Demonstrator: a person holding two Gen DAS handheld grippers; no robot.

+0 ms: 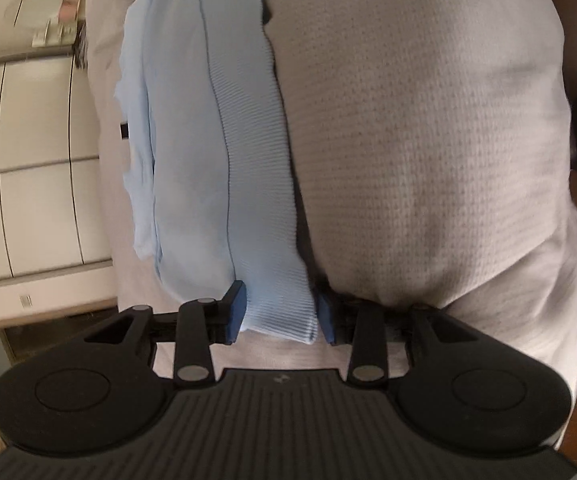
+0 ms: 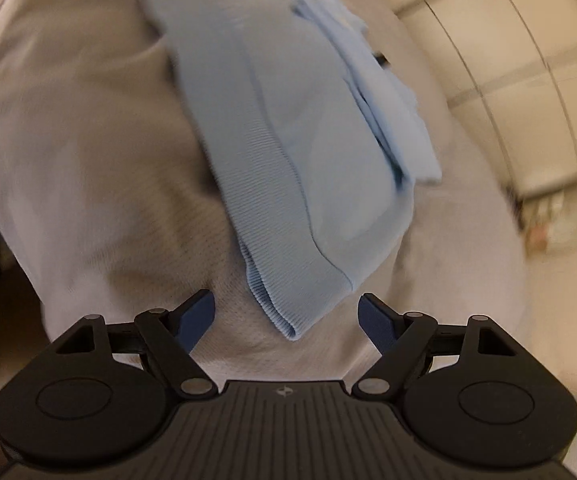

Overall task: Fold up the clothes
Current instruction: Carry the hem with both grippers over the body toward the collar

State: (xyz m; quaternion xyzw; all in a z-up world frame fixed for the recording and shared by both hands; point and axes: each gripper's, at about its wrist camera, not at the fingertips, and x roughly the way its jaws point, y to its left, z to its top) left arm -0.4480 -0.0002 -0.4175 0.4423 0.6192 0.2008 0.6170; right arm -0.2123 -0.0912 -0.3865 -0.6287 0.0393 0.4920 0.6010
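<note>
The light-blue garment (image 1: 208,140) lies folded on the white waffle-knit bedding (image 1: 428,140), its ribbed hem (image 1: 278,316) between the left gripper (image 1: 280,316) pads (contact unclear). At six o'clock, the right gripper (image 2: 286,316) gapes, having released.

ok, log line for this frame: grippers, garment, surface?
left gripper: jaws at ribbed hem, grip unclear | right gripper: open, hem corner between jaws, untouched | blue garment: lying in folds | white cover: under it

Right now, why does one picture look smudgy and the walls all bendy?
Right wrist view: the blue garment and cupboards are smeared by motion blur. Left wrist view: sharper, ribbed weave visible on the garment. Both views: the fisheye lens bends straight cupboard lines into curves.
</note>
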